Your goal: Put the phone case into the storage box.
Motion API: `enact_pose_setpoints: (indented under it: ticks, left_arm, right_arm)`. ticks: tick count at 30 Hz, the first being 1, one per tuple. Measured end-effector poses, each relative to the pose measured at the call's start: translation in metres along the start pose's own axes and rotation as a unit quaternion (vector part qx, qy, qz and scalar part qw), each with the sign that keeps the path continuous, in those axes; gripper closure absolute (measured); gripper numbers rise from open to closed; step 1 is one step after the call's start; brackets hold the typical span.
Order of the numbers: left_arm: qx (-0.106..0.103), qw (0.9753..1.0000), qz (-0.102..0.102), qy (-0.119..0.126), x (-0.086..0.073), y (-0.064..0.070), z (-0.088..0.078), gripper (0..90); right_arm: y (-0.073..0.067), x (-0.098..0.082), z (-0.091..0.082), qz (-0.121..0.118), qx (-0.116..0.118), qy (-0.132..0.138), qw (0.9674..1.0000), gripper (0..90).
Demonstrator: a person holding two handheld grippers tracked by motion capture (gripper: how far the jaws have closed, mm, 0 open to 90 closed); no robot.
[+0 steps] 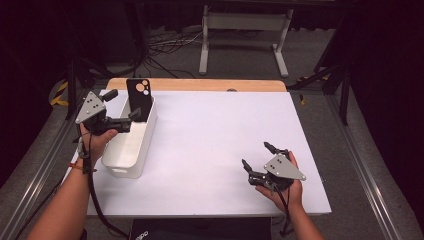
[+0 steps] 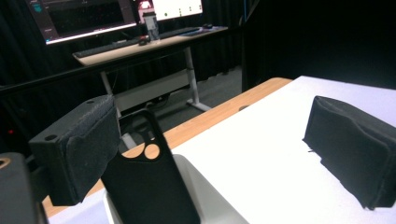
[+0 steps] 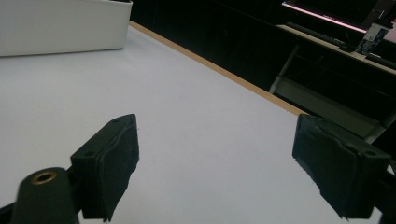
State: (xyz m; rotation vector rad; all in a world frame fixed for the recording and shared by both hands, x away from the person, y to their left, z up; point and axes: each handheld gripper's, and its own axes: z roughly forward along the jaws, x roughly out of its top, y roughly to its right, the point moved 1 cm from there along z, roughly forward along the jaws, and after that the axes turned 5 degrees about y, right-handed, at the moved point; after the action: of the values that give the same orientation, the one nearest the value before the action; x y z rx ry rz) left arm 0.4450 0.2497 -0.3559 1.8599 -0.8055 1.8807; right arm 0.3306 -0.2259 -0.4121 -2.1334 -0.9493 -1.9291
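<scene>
A black phone case (image 1: 138,97) stands upright in the far end of a white bin (image 1: 125,155) at the table's left. My left gripper (image 1: 122,104) hovers at that end, open, its jaws wide apart. In the left gripper view the case (image 2: 149,186) rises from the bin (image 2: 210,196) just beside the left pad (image 2: 79,149), apart from the right pad (image 2: 355,154). My right gripper (image 1: 258,155) rests low over the white table (image 1: 210,140) at the front right, open with nothing between its jaws. In the right gripper view (image 3: 224,168) the bin (image 3: 60,25) lies far off.
A wooden strip (image 1: 200,84) runs along the table's far edge. Beyond it stands a desk frame (image 1: 245,35) with cables (image 1: 165,45) on the floor. The left gripper view shows that desk (image 2: 144,46) with monitors, a keyboard and a bottle (image 2: 151,25).
</scene>
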Motion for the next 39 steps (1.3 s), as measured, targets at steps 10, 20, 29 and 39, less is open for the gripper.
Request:
enact_pose_setpoints:
  ticks: [10, 20, 29, 39]
  left_arm:
    - [-0.022, 0.9996, 0.005, 0.014, -0.002, 0.014, -0.013, 4.3]
    - [-0.026, 0.9994, 0.016, 0.016, -0.002, 0.029, -0.022, 3.5]
    - [-0.033, 0.9987, 0.031, 0.022, -0.003, 0.047, -0.029, 4.4]
    - [-0.051, 0.9981, 0.029, 0.02, -0.004, 0.059, -0.035, 4.2]
  right_arm:
    - [0.0, 0.0, 0.002, 0.001, -0.001, -0.001, 1.0, 15.7]
    - [-0.002, 0.0, 0.003, -0.004, 0.003, 0.0, 1.0, 15.7]
    - [-0.004, 0.0, 0.002, -0.005, 0.006, 0.0, 1.0, 15.7]
    - [-0.006, 0.0, 0.001, -0.002, 0.006, 0.001, 1.0, 16.1]
